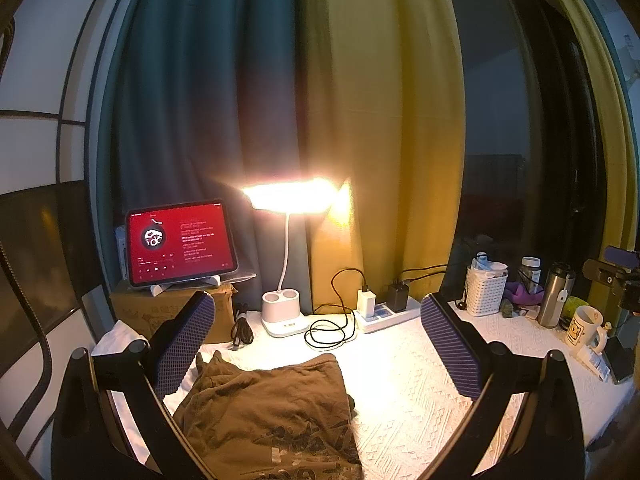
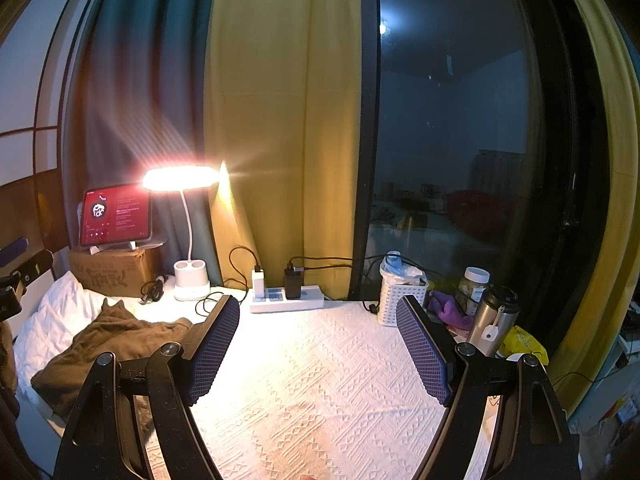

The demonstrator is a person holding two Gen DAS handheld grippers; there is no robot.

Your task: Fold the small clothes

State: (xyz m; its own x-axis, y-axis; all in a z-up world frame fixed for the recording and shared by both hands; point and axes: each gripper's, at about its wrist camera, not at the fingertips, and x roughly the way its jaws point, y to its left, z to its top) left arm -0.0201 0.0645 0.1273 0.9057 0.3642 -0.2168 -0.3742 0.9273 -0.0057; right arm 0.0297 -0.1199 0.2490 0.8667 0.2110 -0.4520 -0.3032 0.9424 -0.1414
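Honestly, w/ both claws gaping, empty, I figured left gripper should pinch the brown shirt hem flat, not bunched.

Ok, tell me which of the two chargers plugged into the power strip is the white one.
The white charger is the left one on the power strip, on the lamp's side. The black charger stands right of it, nearer the basket.

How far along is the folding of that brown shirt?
Barely begun. The brown printed T-shirt lies rumpled on the white textured cloth, with no neat fold visible. Nothing is in hand: the left tool and right tool are both open and empty. All folding remains.
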